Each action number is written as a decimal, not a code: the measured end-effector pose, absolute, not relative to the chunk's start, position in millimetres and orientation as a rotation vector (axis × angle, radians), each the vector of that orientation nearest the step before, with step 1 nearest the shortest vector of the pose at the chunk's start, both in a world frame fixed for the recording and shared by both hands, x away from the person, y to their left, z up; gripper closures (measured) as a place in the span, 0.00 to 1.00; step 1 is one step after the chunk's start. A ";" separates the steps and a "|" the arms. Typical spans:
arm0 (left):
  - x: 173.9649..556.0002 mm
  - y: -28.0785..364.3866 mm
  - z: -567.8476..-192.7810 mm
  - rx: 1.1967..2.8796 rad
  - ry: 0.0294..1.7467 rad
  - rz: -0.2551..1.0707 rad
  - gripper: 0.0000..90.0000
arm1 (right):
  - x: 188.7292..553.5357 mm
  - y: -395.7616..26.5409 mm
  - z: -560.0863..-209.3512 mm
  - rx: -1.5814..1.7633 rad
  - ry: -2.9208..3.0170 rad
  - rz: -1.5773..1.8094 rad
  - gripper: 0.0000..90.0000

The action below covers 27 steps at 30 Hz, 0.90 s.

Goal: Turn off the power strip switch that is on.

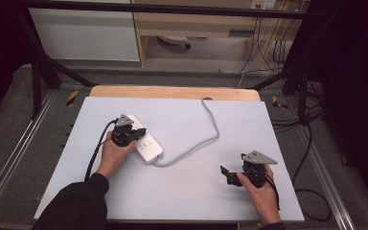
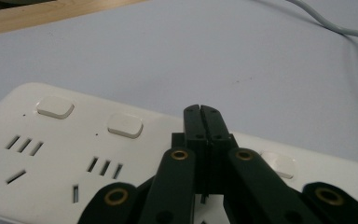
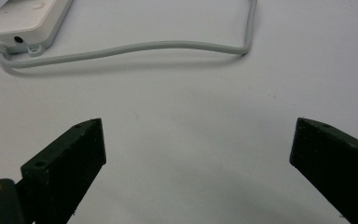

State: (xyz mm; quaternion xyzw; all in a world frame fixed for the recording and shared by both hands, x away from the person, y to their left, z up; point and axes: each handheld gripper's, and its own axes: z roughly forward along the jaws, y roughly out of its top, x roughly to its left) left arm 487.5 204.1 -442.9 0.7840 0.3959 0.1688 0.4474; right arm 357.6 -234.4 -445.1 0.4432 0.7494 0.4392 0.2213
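Observation:
A white power strip [image 1: 147, 143] lies slantwise on the left half of the pale mat [image 1: 182, 191], and its grey cable [image 1: 210, 140] curls off toward the table's far edge. My left gripper [image 1: 141, 132] hovers over the strip, jaws shut with nothing between them. In the left gripper view the joined tips [image 2: 201, 110] sit above the strip [image 2: 51, 158], between two of its rocker switches [image 2: 125, 125]; whether they touch it I cannot tell. My right gripper [image 1: 226, 175] rests low at the front right, open and empty. Its jaws [image 3: 196, 144] point toward the strip's cable end [image 3: 23, 21].
The cable [image 3: 130, 49] loops across the mat between the two grippers. A wooden table edge [image 1: 172, 92] shows beyond the mat. Black frame bars and loose floor cables [image 1: 311, 191] lie around the table.

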 end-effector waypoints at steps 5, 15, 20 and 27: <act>487.4 204.1 -442.9 1.940 0.981 0.418 1.00 | 357.5 -234.6 -445.0 1.227 2.072 1.215 0.04; 487.8 204.8 -443.1 1.934 0.982 0.414 1.00 | 357.7 -234.9 -445.0 1.227 2.072 1.214 0.04; 487.5 204.2 -443.3 1.935 0.981 0.425 1.00 | 357.8 -235.2 -445.0 1.225 2.071 1.214 0.04; 486.8 204.1 -443.6 1.929 0.987 0.428 1.00 | 357.8 -235.4 -445.0 1.227 2.068 1.215 0.04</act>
